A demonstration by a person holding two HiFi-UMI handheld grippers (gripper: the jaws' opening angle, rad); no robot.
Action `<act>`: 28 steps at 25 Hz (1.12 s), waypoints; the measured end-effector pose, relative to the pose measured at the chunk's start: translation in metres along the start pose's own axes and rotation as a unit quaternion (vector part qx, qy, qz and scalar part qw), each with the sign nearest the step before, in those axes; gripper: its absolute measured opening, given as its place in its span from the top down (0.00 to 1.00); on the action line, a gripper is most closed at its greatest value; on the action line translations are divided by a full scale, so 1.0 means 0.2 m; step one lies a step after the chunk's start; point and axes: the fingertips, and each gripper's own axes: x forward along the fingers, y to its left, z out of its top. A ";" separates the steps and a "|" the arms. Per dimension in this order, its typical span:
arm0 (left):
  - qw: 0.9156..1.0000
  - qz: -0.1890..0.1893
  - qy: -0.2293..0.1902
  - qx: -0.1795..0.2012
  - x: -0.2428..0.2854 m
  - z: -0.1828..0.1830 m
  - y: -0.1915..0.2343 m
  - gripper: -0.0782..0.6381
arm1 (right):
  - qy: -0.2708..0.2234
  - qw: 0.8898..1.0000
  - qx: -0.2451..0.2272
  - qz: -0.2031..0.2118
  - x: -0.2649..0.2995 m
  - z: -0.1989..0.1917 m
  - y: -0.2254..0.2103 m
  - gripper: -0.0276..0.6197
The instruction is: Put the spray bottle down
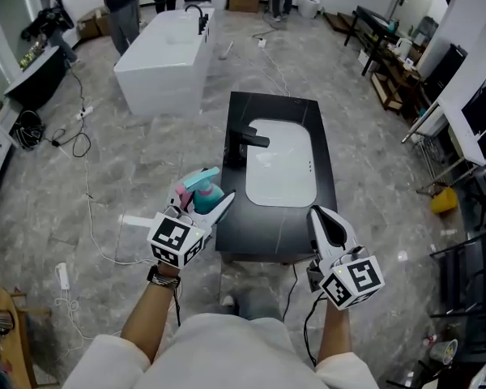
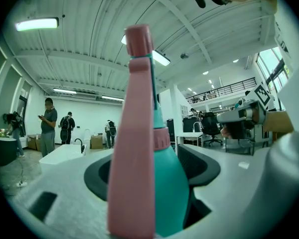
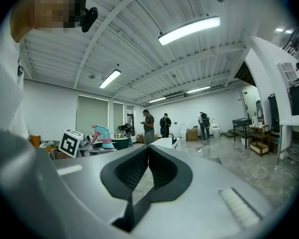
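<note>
Pinching the teal-and-pink spray bottle (image 1: 206, 191) upright, the left hand-held gripper (image 1: 204, 205) holds it in the air by the black table's (image 1: 251, 227) near left corner. A white basin (image 1: 281, 168) with a black faucet (image 1: 241, 146) sits in the table. The right hand-held gripper (image 1: 316, 215) has its jaws pressed together on nothing.

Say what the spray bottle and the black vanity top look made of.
Spray bottle: likely plastic; smooth teal body, matte pink trigger head, moulded collar ridges. Vanity top: glossy black, faintly streaked, probably stone or a lookalike; cannot tell which.
</note>
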 end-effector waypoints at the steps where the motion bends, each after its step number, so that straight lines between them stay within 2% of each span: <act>1: 1.000 0.001 0.002 -0.003 0.03 -0.02 0.02 0.45 | 0.003 1.000 0.001 -0.002 0.02 -0.01 -0.02 0.95; 9: 1.000 0.019 0.017 0.004 0.32 -0.14 0.17 0.45 | 0.024 1.000 0.008 0.000 0.18 -0.06 -0.21 0.95; 14: 0.999 0.038 0.004 0.014 0.50 -0.22 0.27 0.45 | 0.062 0.998 -0.007 -0.008 0.28 -0.13 -0.30 0.95; 19: 0.999 0.049 0.012 0.021 0.67 -0.41 0.38 0.45 | 0.069 0.998 0.006 -0.003 0.37 -0.21 -0.39 0.95; 28: 0.997 0.068 0.010 0.025 0.99 -0.78 0.54 0.44 | 0.099 0.995 0.002 -0.003 0.47 -0.34 -0.54 0.95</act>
